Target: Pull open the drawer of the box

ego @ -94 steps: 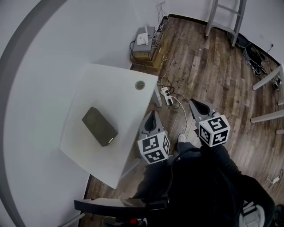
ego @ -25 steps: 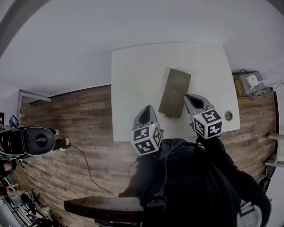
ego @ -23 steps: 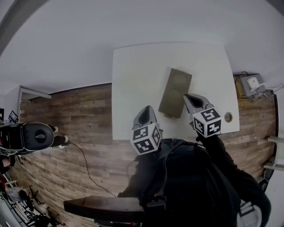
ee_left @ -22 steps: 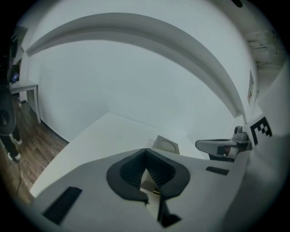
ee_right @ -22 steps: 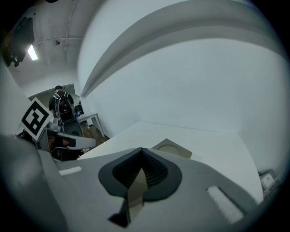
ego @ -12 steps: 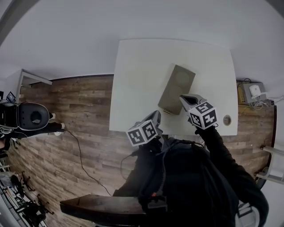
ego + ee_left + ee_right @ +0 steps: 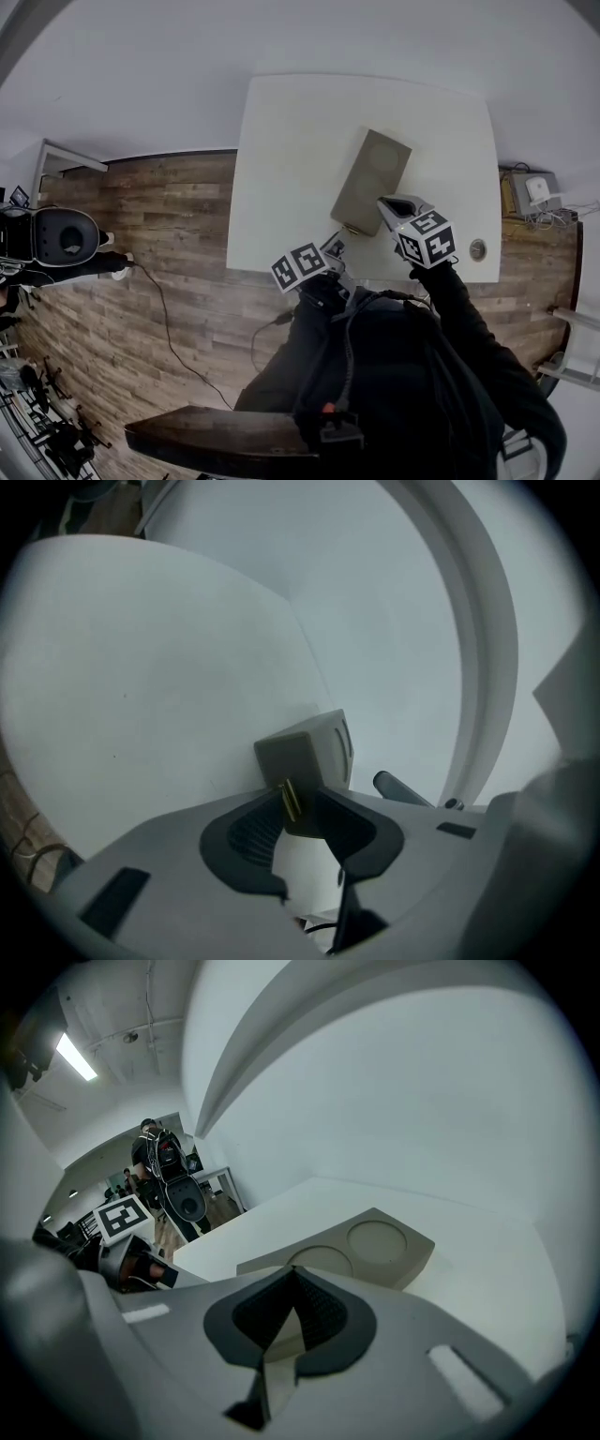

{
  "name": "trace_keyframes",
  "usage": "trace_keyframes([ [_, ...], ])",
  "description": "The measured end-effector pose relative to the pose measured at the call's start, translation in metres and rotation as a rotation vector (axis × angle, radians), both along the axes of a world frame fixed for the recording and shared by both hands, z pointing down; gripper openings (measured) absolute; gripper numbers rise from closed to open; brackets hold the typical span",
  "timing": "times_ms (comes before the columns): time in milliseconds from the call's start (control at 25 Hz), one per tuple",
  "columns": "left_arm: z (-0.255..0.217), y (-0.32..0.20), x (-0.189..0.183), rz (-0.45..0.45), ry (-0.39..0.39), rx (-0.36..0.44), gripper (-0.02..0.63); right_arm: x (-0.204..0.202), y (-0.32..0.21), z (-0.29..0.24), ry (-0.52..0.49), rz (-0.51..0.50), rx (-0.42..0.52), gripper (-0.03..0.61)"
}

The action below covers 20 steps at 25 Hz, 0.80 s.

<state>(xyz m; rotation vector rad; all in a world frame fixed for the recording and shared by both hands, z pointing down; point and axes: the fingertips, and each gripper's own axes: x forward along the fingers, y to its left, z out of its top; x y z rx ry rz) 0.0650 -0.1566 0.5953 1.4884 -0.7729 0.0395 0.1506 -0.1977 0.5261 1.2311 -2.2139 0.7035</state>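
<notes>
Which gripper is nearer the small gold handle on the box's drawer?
Left. The left gripper has just been opening, with the gold handle between its jaw tips. The right gripper, shut, points along the box's top, off to the handle's side.

head view: steeply down | gripper views: low, near (all share box (image 7: 371,180))

Grey oblong box (image 7: 370,178) lies flat, skewed, near the table's (image 7: 281,141) front edge; 2 round recesses on top, drawer shut, brass pull (image 7: 289,801) facing me.
</notes>
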Motion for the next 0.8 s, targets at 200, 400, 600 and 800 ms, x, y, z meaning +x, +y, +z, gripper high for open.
trace_keyframes([
  [200, 0.009, -0.001, 0.007, -0.058, 0.074, -0.054, 0.098, 0.005, 0.001, 0.002, 0.001, 0.004, -0.002, -0.003],
  [400, 0.016, -0.003, 0.01, -0.085, 0.129, -0.082, 0.098, 0.005, -0.002, 0.003, 0.006, 0.008, -0.001, -0.003],
  [600, 0.018, -0.003, 0.013, -0.08, 0.131, -0.076, 0.097, 0.006, -0.001, 0.004, 0.015, 0.012, -0.004, -0.003],
  [800, 0.018, -0.003, 0.014, -0.077, 0.142, -0.073, 0.097, 0.005, -0.002, 0.007, 0.021, 0.002, -0.012, -0.003],
])
